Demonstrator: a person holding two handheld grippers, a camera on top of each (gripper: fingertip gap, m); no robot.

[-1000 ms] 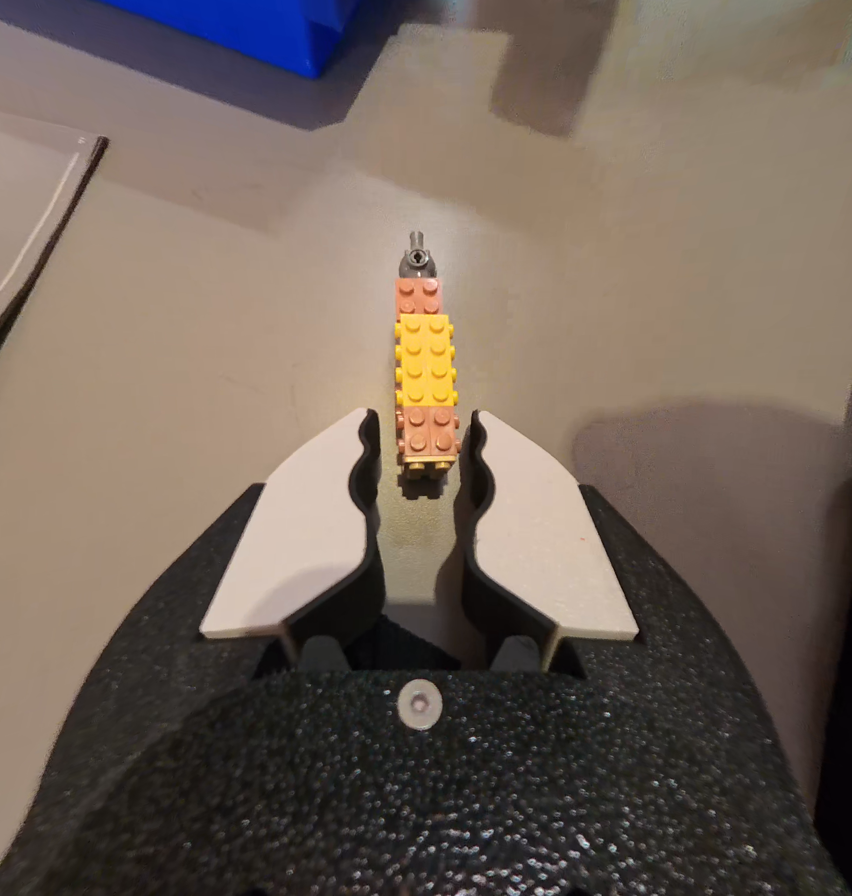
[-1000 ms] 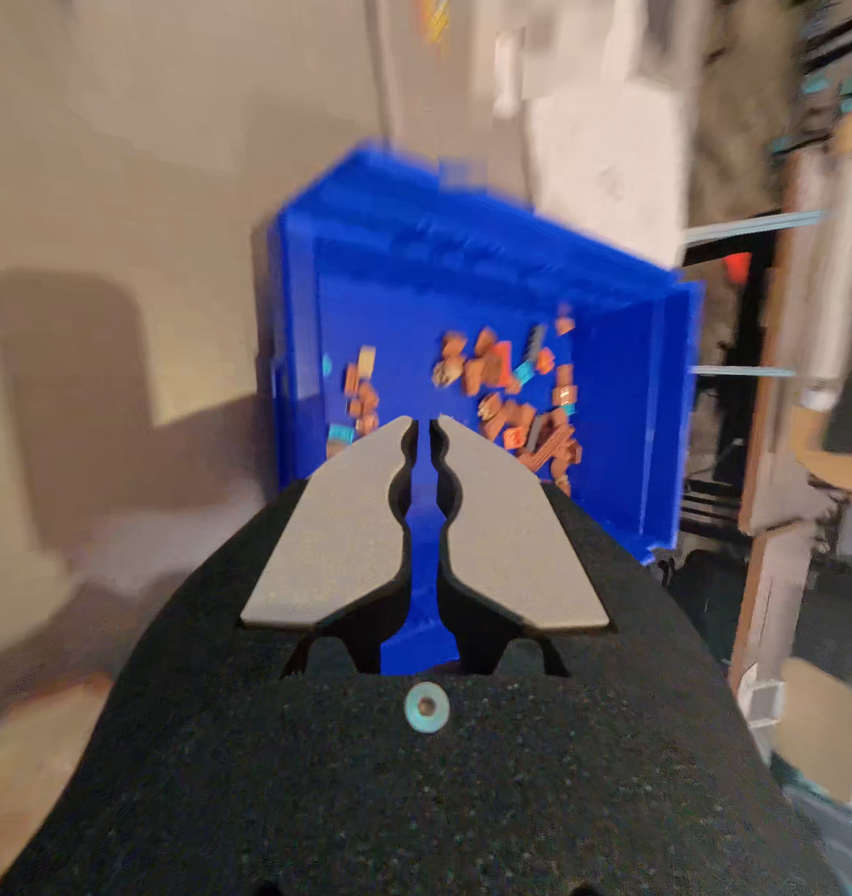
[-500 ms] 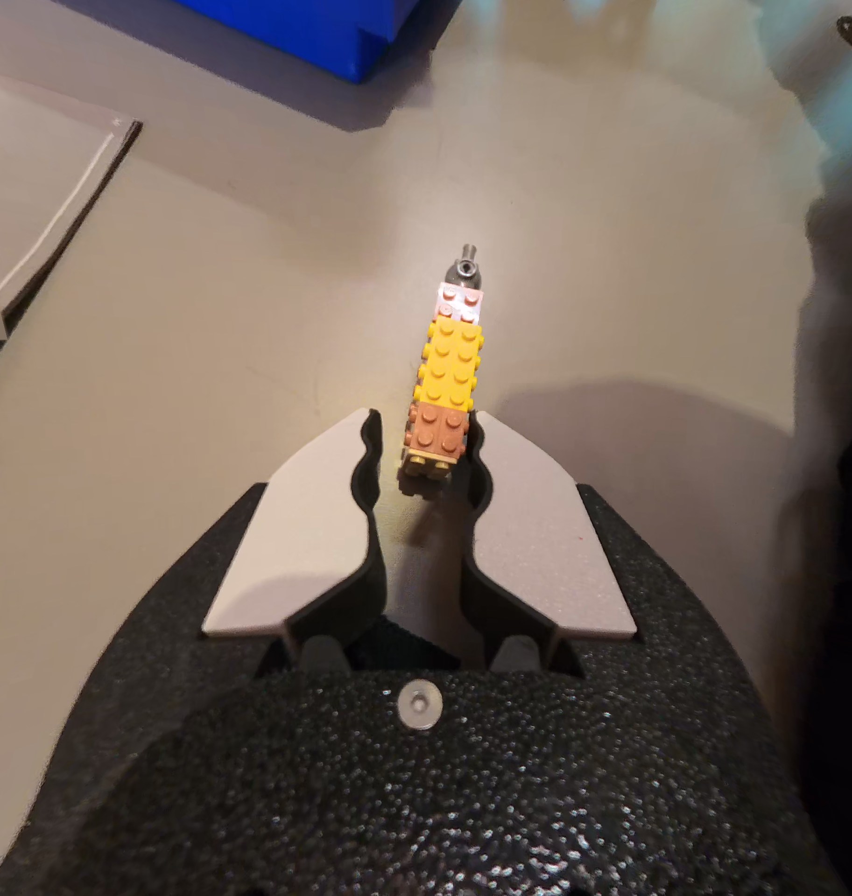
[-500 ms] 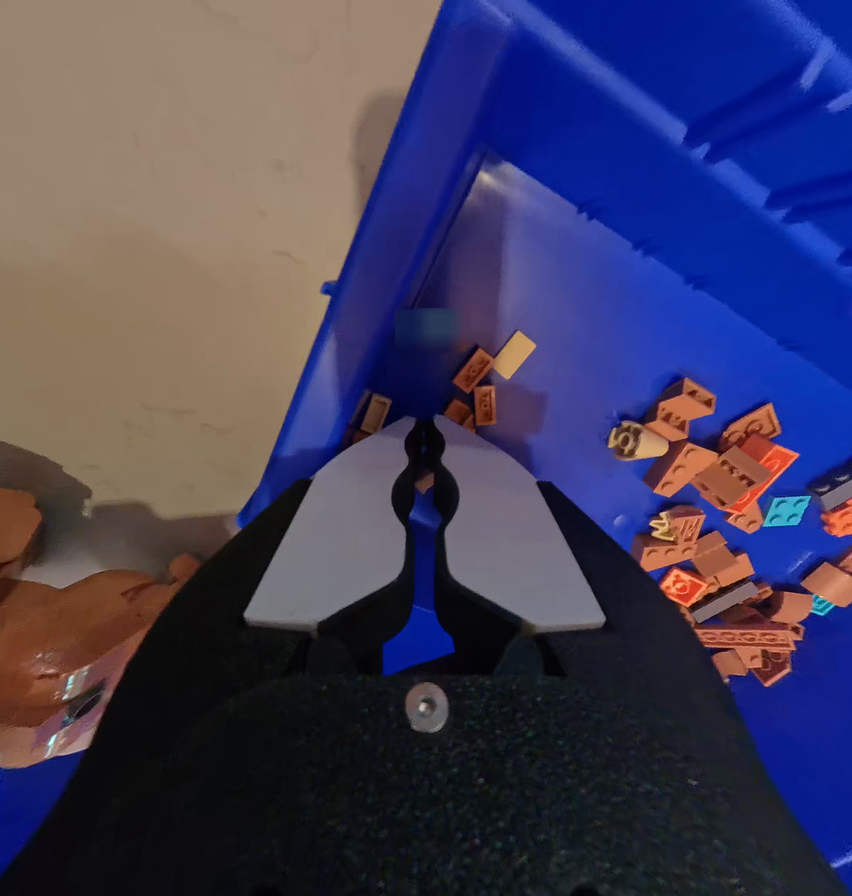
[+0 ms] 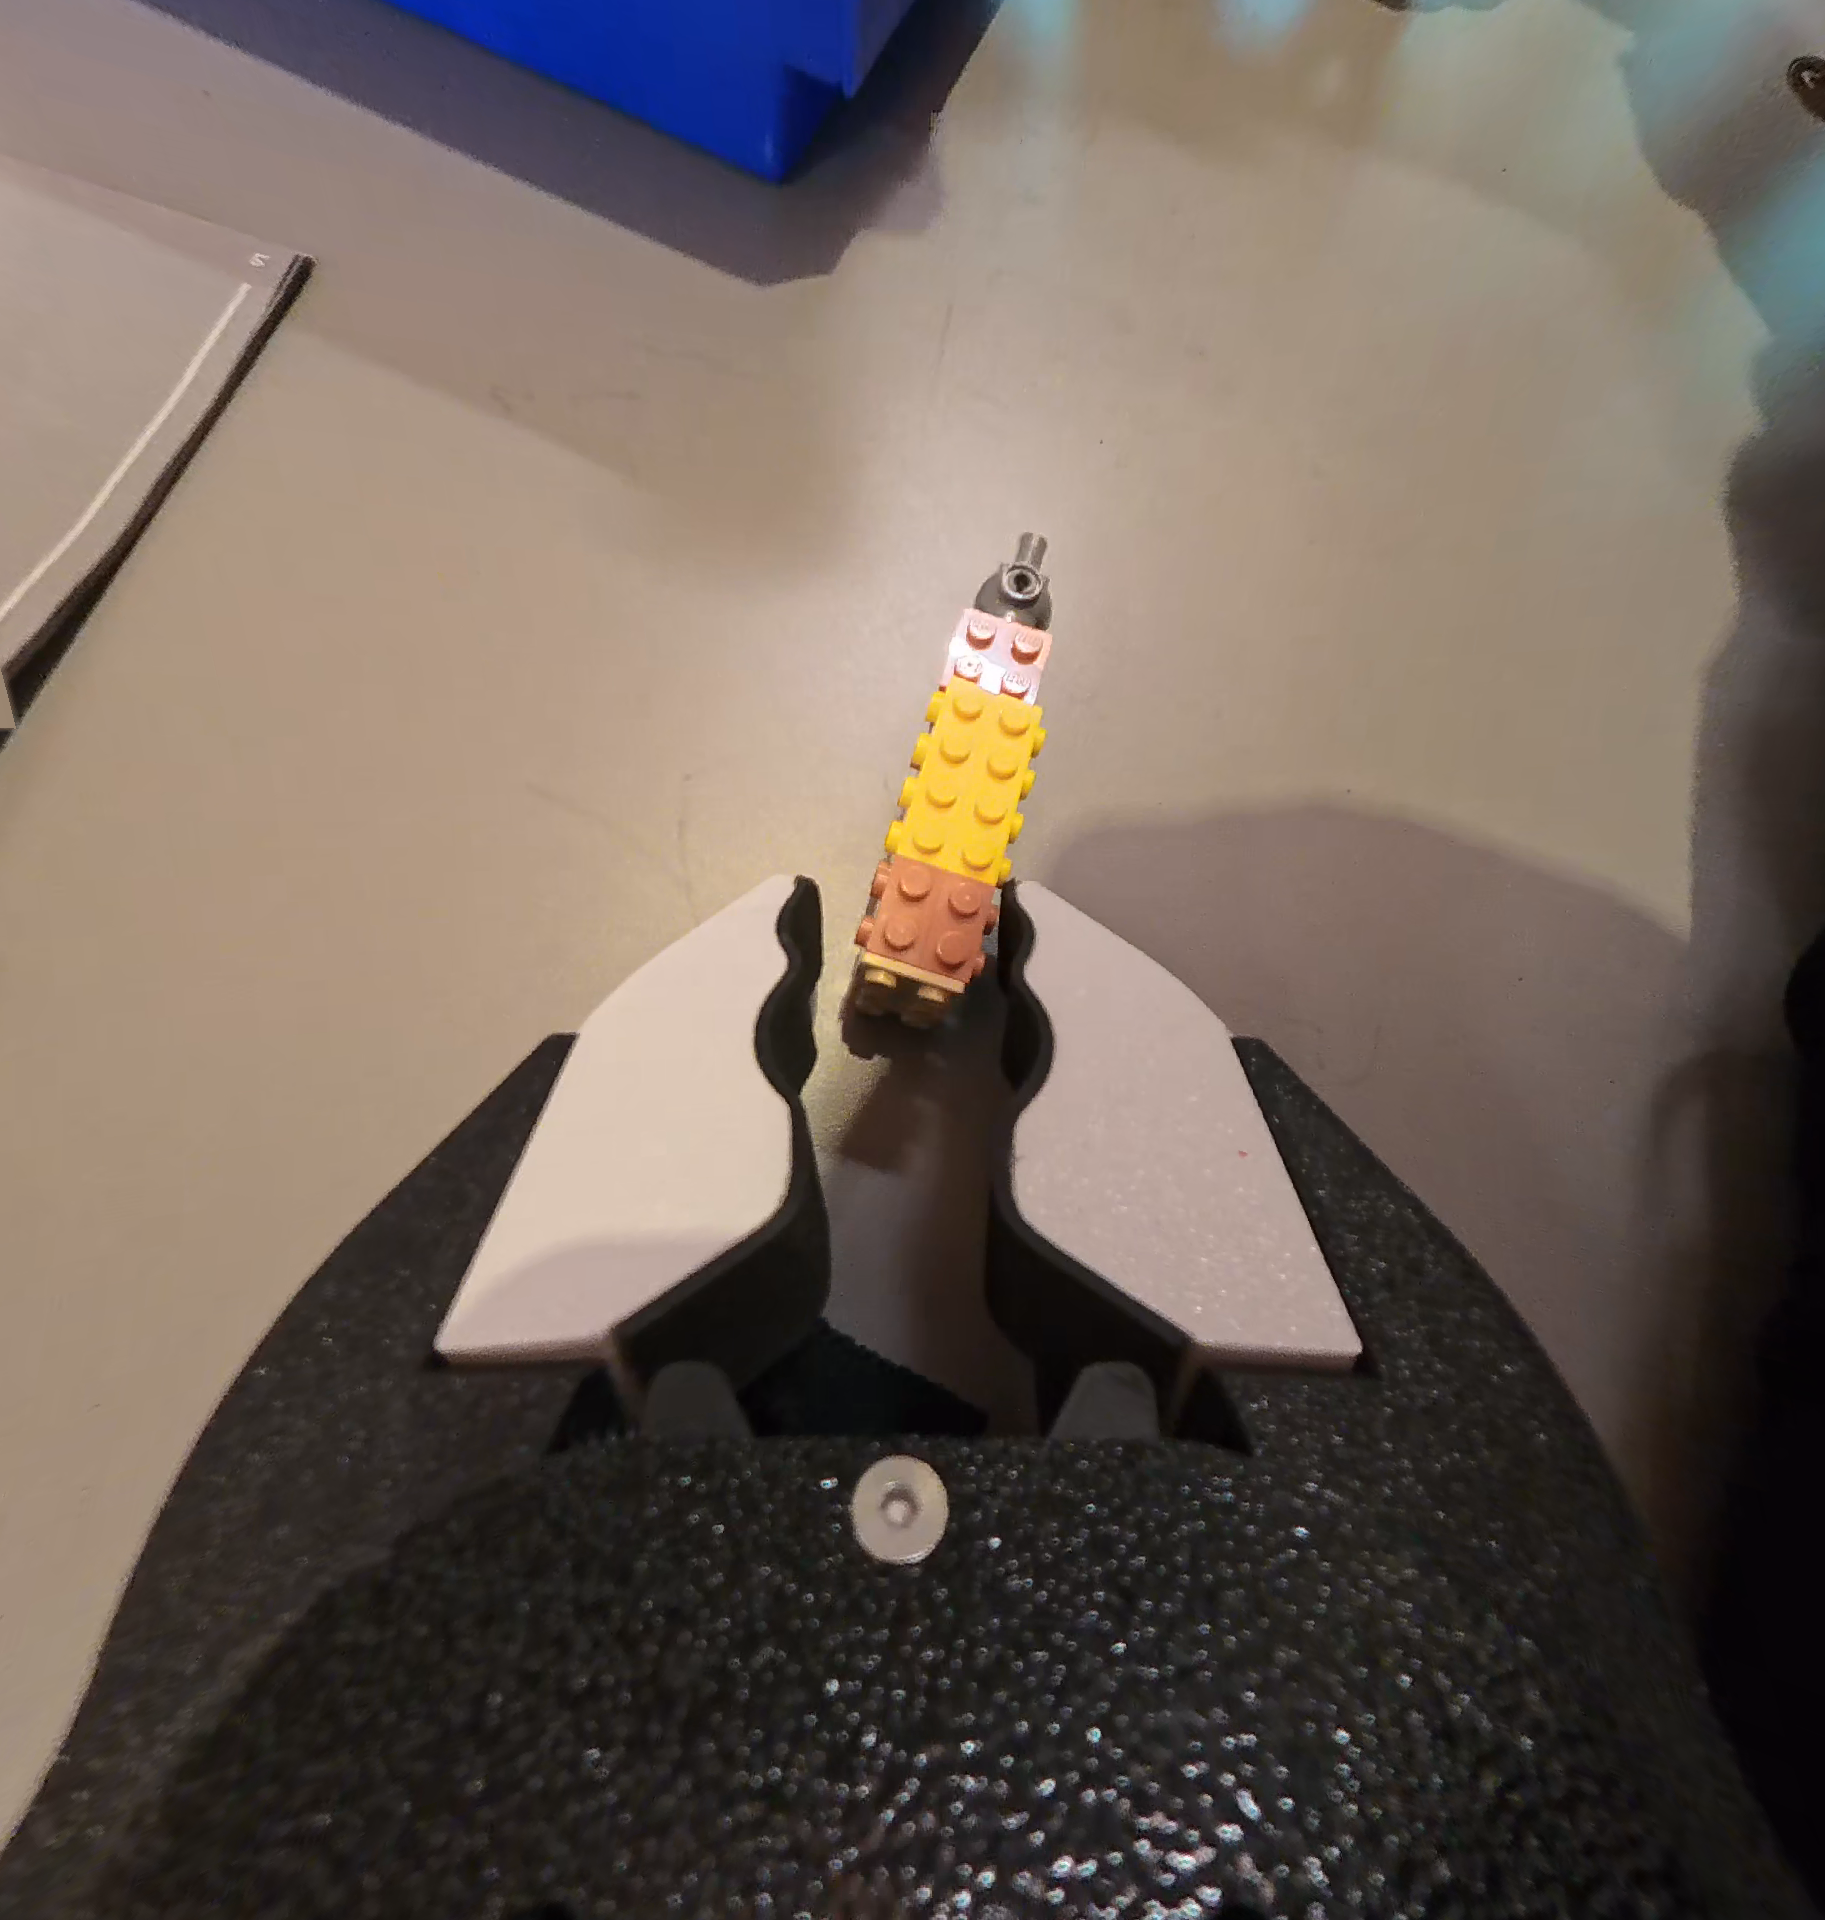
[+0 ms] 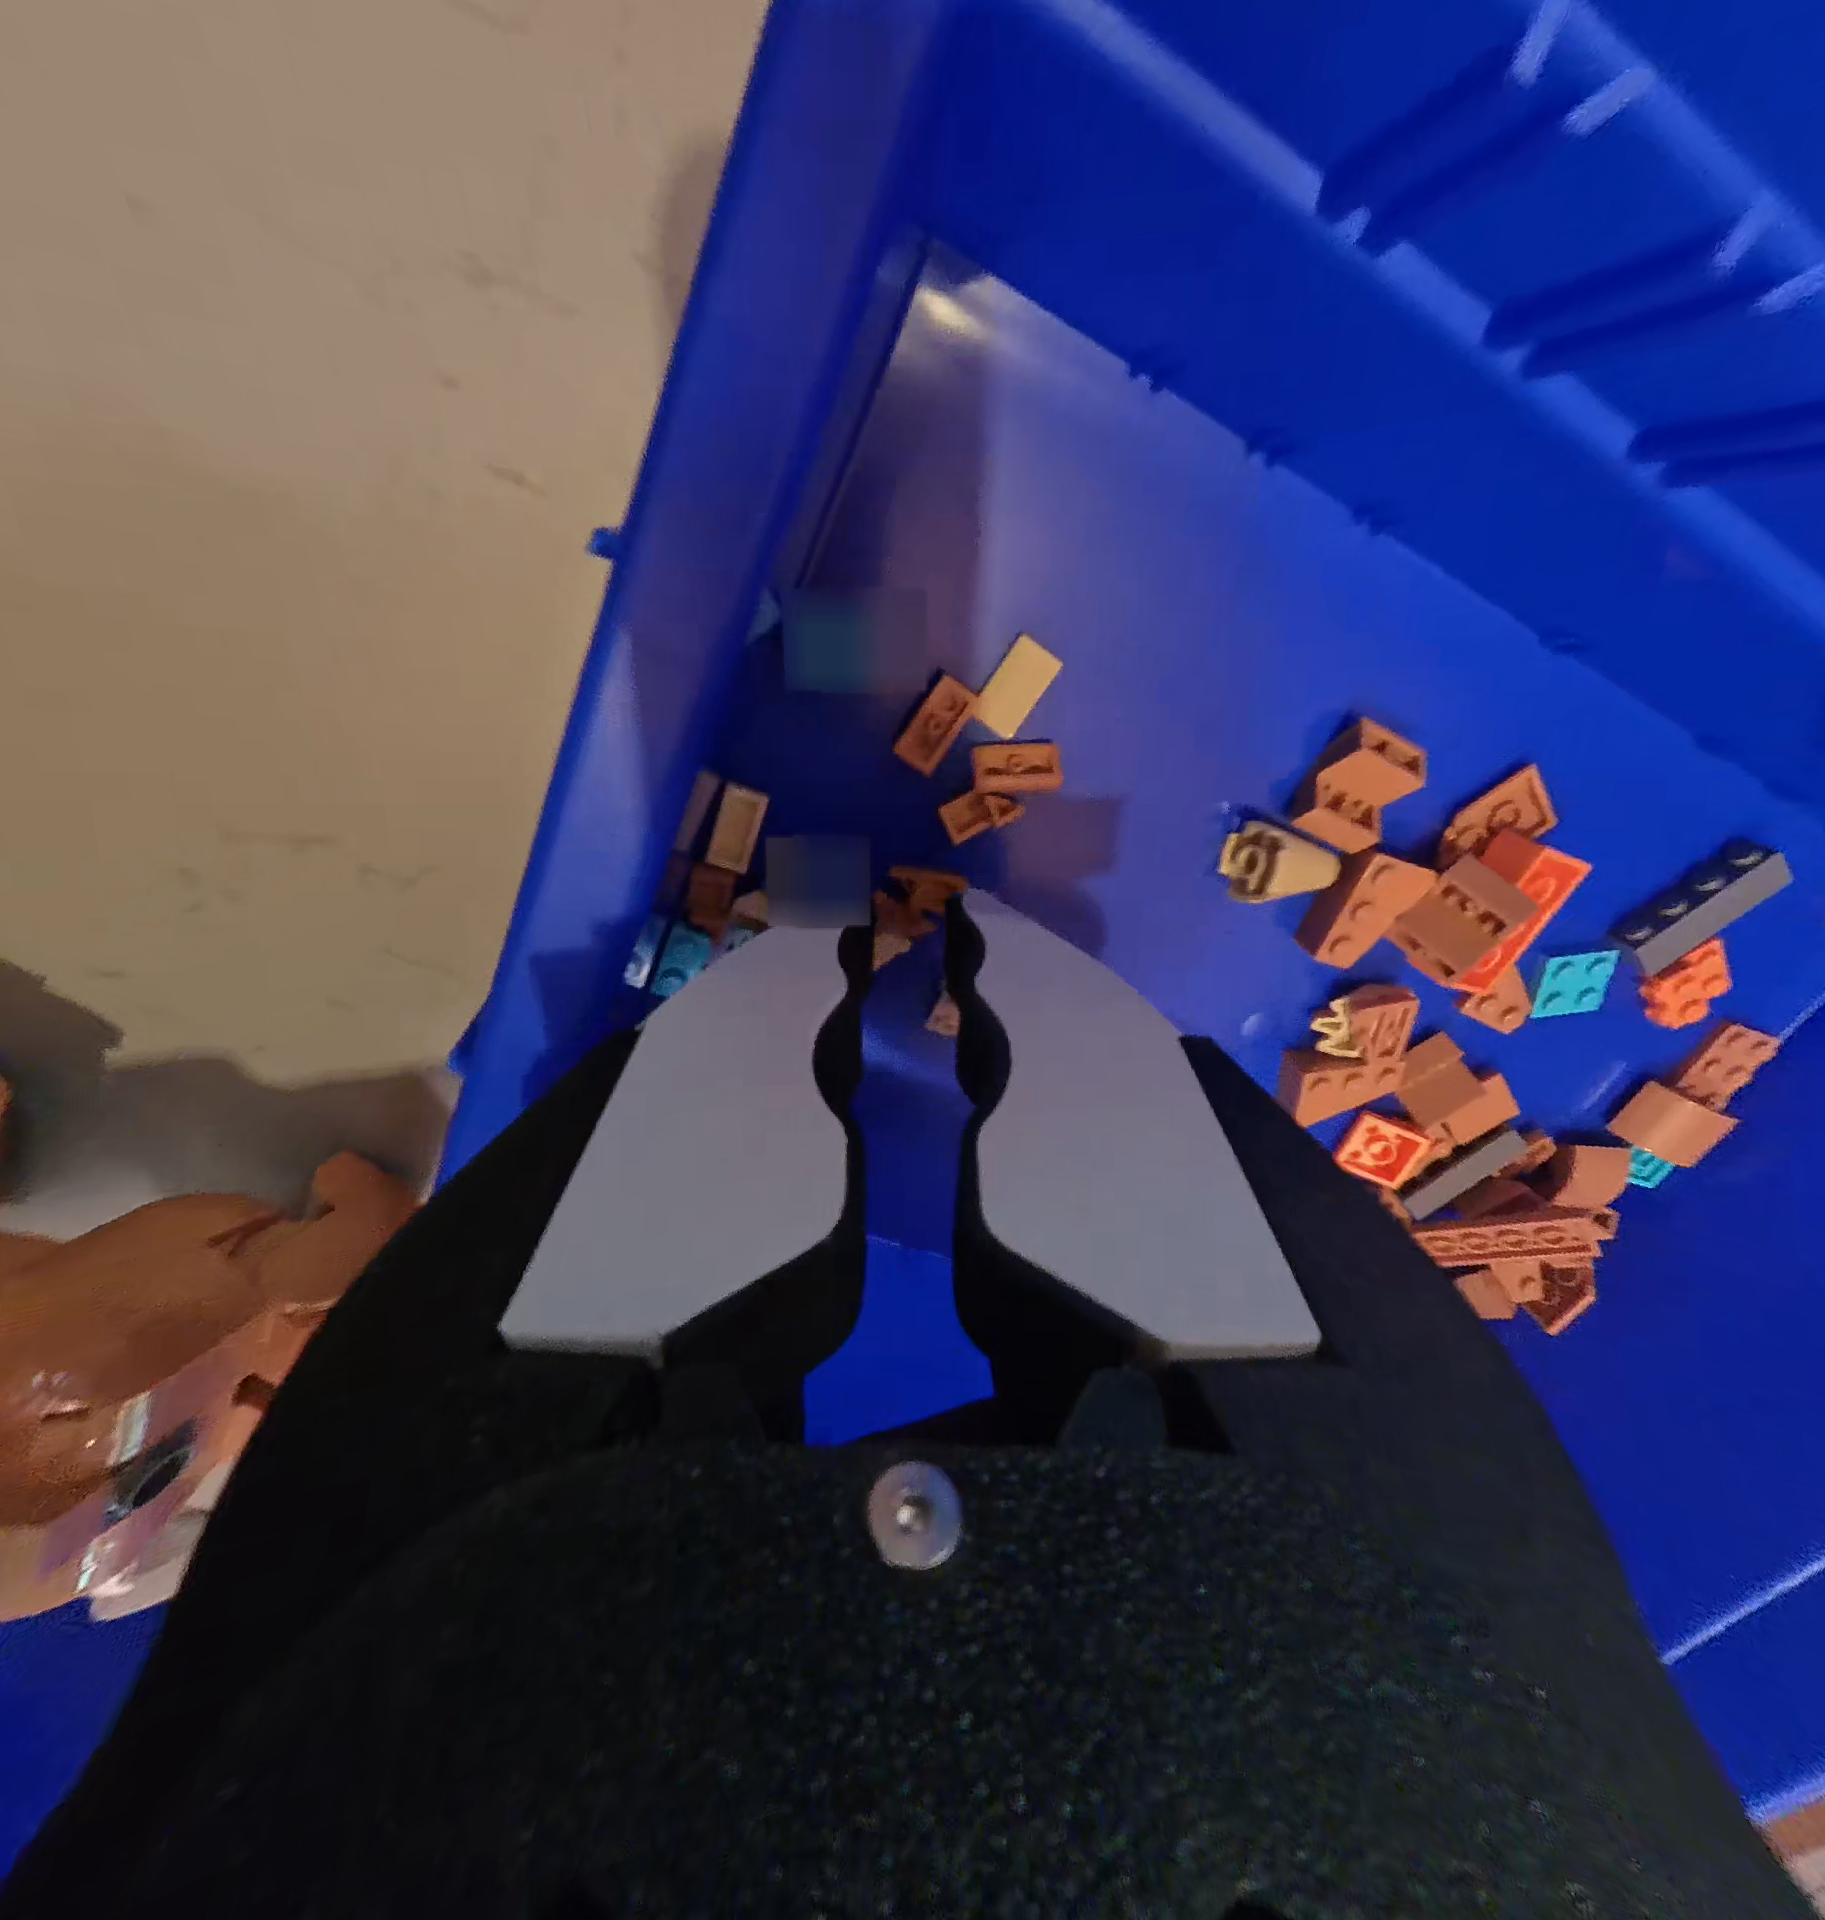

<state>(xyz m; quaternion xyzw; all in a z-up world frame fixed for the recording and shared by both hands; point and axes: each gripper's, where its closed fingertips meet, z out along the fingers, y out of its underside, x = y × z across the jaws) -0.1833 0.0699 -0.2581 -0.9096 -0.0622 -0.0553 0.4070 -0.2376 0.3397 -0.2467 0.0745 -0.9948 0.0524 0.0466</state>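
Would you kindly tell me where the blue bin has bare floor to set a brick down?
Bare floor lies mid-bin, between the small brick cluster and the big heap. The near-left corner is crowded.

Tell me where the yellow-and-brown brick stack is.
In the left wrist view, the brick stack lies on the table, its near end between the left gripper's fingertips.

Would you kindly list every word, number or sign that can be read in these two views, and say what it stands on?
No text here can be read.
Brick strip: embossed marks on its pale end studs, too small to read.
Grey booklet: a tiny mark at its corner, too small to read.
Printed tiles in the blue bin: blurred patterns, no readable words.
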